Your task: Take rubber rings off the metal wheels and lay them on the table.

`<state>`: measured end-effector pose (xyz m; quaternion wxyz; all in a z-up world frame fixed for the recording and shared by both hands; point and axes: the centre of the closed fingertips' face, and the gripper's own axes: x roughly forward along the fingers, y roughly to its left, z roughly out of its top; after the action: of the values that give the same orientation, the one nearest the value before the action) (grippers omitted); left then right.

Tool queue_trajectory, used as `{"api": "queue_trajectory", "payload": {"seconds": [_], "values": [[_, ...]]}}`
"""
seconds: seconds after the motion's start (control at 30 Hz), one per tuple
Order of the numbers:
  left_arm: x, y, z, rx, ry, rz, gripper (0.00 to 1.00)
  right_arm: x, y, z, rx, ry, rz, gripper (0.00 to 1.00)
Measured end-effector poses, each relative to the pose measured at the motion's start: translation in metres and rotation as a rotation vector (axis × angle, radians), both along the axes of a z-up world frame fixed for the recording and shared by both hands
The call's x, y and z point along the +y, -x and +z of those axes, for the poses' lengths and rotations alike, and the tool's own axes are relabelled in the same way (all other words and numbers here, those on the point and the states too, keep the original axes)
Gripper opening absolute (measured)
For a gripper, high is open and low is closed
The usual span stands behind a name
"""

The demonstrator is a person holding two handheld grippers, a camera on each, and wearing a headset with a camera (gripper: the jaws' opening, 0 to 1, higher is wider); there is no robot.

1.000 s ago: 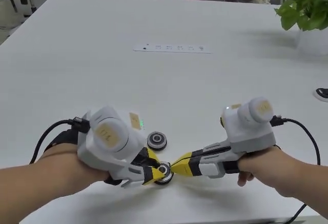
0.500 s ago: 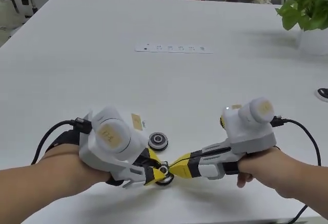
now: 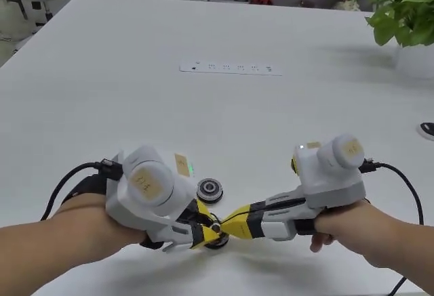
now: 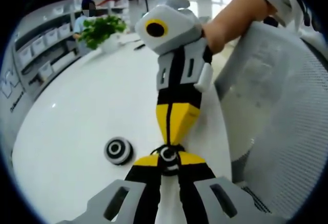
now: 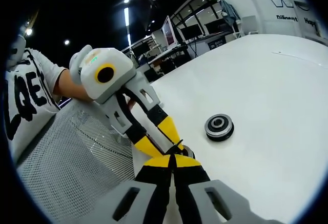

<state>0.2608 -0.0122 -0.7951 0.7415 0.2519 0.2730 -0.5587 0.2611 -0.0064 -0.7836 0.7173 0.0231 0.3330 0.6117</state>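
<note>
Near the front edge of the bench (image 3: pixel 203 120), the left tongs (image 4: pixel 169 158) were clenched on a small round metal wheel (image 4: pixel 168 154), their yellow tips pressing its rim from either side. The right tongs (image 5: pixel 173 161) met that wheel from the opposite direction, tip to tip with the left pair. Their tapered yellow tips were pressed together at the wheel's edge. Whether any rubber sat pinched between them could not be told.

Just beyond the meeting point, a second wheel (image 3: pixel 209 189) lay flat on the bench, apart from both tongs. It was a disc of concentric bright metal bands, with a black rubber ring (image 5: pixel 219 136) around its outside.

Both tongs had glossy white housings with black jointed arms, and a hand gripped each. A black cable (image 3: pixel 64 181) curved away from the left one.

The bench top was smooth, plain white. A slim white power strip (image 3: pixel 230 68) lay well beyond, toward the middle, and a leafy green plant (image 3: pixel 403 5) stood at the far right corner. A white mesh chair (image 4: pixel 277 106) showed beside the bench in the left gripper view.
</note>
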Motion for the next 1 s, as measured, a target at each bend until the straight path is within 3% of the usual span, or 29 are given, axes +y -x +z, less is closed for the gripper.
{"api": "queue_trajectory", "payload": {"seconds": [0.47, 0.67, 0.77, 1.0], "values": [[-0.001, 0.001, 0.002, -0.02, 0.017, -0.04, 0.15, -0.003, -0.004, 0.002, -0.029, -0.005, 0.006, 0.0], [0.0, 0.004, 0.005, -0.011, 0.027, -0.052, 0.17, -0.002, -0.003, 0.003, -0.033, -0.013, 0.016, 0.0], [-0.001, 0.008, 0.007, 0.019, 0.043, -0.051, 0.25, -0.003, -0.005, 0.005, -0.036, -0.019, 0.009, 0.0], [0.004, 0.012, 0.013, 0.019, 0.041, -0.063, 0.28, -0.005, -0.008, 0.009, -0.034, -0.032, -0.006, 0.0]]}}
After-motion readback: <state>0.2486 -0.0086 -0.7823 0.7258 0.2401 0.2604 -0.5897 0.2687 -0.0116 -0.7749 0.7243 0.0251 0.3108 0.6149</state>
